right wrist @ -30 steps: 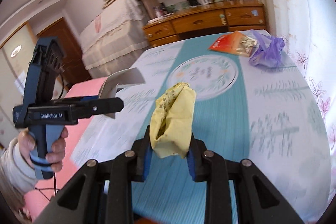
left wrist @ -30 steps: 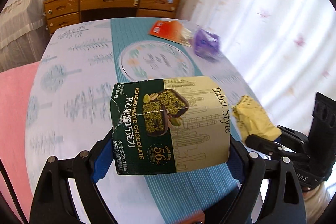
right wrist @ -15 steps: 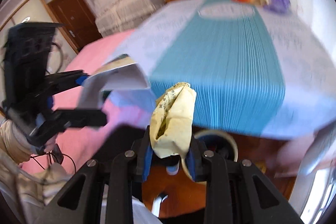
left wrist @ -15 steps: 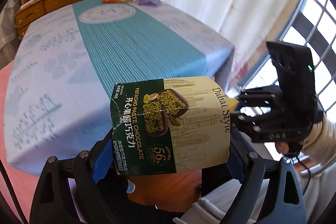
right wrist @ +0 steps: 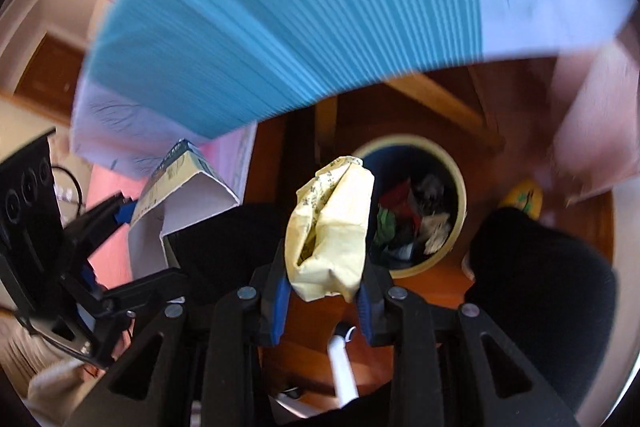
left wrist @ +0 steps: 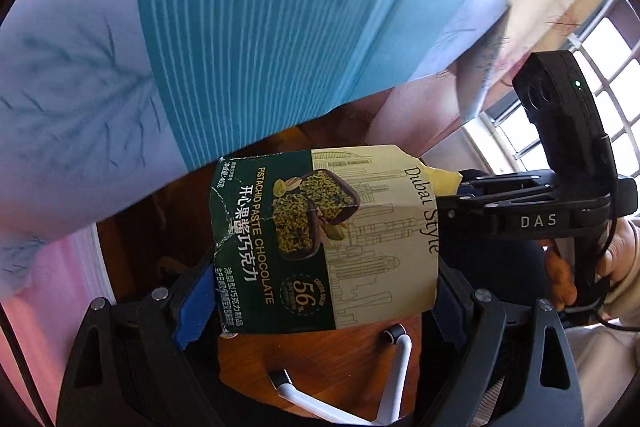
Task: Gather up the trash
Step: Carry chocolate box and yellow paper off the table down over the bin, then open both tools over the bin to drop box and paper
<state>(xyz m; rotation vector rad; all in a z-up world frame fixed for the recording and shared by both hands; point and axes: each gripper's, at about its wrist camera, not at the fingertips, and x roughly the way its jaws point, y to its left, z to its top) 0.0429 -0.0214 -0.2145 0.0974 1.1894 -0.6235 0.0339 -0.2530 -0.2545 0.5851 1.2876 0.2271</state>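
The left gripper (left wrist: 324,291) has its fingers clamped wide on a chocolate box (left wrist: 324,239). The right gripper (right wrist: 322,291) pinches a crumpled yellow wrapper (right wrist: 330,227) above the floor beside the round bin (right wrist: 460,187), below the desk edge (right wrist: 280,27).

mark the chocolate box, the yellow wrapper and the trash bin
chocolate box (left wrist: 324,239), left wrist view, middle of printed front
yellow wrapper (right wrist: 332,227), right wrist view, middle of crumpled body
trash bin (right wrist: 460,187), right wrist view, right rim
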